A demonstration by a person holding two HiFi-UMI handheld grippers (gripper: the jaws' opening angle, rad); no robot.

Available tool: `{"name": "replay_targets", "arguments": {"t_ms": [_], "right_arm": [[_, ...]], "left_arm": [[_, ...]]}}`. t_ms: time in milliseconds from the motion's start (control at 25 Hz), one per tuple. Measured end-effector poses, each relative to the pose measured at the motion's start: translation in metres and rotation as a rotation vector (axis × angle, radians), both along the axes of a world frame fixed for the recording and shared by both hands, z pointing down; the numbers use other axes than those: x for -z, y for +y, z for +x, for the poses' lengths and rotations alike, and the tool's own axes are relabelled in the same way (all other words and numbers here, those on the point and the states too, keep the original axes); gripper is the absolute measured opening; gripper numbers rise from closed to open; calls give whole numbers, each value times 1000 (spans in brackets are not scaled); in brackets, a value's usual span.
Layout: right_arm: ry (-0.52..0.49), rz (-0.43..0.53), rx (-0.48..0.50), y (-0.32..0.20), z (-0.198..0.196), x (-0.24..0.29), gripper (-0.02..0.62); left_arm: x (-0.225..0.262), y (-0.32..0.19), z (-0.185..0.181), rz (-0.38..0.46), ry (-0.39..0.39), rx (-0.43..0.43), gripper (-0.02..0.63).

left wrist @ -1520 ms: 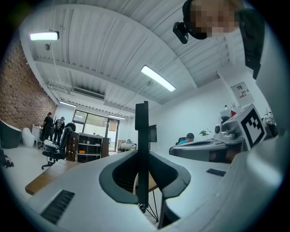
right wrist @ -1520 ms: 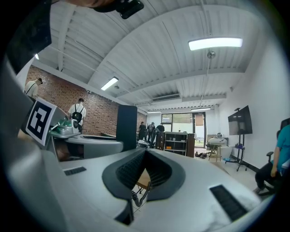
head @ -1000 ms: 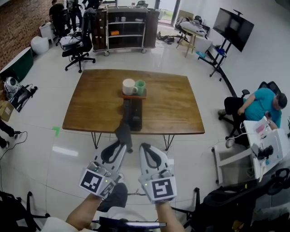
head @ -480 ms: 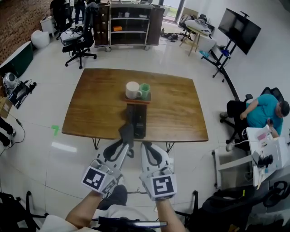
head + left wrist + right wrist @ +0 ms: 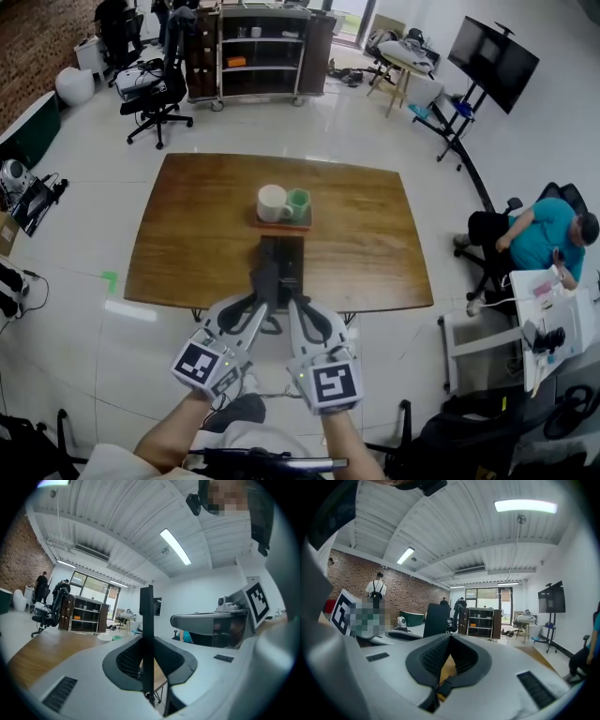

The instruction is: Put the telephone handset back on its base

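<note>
Closest to the camera are the person's two forearms, each holding a gripper with a marker cube on the back. The left gripper (image 5: 255, 305) is clamped on the telephone handset (image 5: 265, 278). In the left gripper view the handset (image 5: 146, 611) shows edge-on as a thin black slab standing upright between the pads, with both jaws pressed onto it. The right gripper (image 5: 298, 314) sits just beside it on the right with its jaws closed together, and nothing is in them in the right gripper view (image 5: 450, 637).

The handset is up over the near edge of the wooden table (image 5: 187, 234), right by the near left side of the black base (image 5: 287, 261). I honestly can't tell if it's touching the base or not.

Just past the base there's a small reddish tray (image 5: 283, 225) with a white mug (image 5: 272, 202) on the left and a green mug (image 5: 298, 202) on the right, the two touching. Further back there's a dark shelving unit (image 5: 258, 52) against the far wall, a TV on a stand (image 5: 492, 61) far right, and a person in a teal shirt (image 5: 539, 230) sitting off to the right.
</note>
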State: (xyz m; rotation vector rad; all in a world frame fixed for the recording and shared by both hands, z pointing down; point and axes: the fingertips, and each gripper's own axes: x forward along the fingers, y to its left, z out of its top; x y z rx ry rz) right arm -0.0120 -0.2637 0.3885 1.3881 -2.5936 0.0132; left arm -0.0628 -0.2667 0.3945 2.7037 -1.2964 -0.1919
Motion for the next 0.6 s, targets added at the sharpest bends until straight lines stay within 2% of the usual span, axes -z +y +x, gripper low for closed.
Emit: {"name": "replay_targets", "arguments": {"t_ms": [360,600], "right_arm": [[20,-25,-28,-30,-5,-18,0],[-3,-37,-36,-42,-8,-33,0]], "left_arm": [[-41,-36,-4,-89,-16,-62,63],[-64,-53,-7,-154,19,-110,63]]}}
